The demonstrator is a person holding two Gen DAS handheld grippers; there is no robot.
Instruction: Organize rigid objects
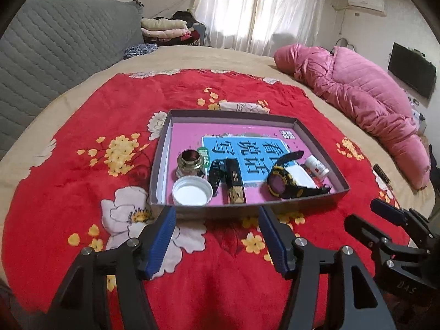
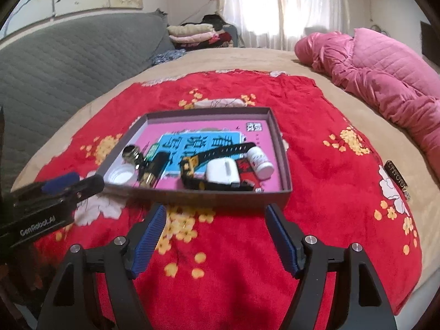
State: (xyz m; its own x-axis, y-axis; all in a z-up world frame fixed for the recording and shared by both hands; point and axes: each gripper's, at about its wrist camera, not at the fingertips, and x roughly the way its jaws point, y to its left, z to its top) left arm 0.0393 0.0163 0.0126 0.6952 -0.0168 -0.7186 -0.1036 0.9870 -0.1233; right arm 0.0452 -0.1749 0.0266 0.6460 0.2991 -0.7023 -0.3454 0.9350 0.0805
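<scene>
Sorting is looking nearly finished: both tools are hanging empty before the shallow cardboard tray [image 1: 159, 165] on the plush red blanket [image 1: 68, 170]. Left gripper [image 1: 217, 214] and right gripper [image 2: 216, 211] are gaping wide, gripping nothing. Inside, left to right, are sitting a glass jar [image 1: 191, 163], a white lid [image 1: 192, 192], a rubbery watch [image 1: 283, 183] and a small white bottle [image 1: 317, 166]. Any next move is calling for checking the blanket for strays.

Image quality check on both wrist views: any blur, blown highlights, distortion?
Left wrist: sharp on the tray and watch; curtain blown out by backlight; bed edge bowed by the fisheye, corners black. Right wrist: softer, the left tool smeared at the frame's left edge; same curtain glare.
</scene>
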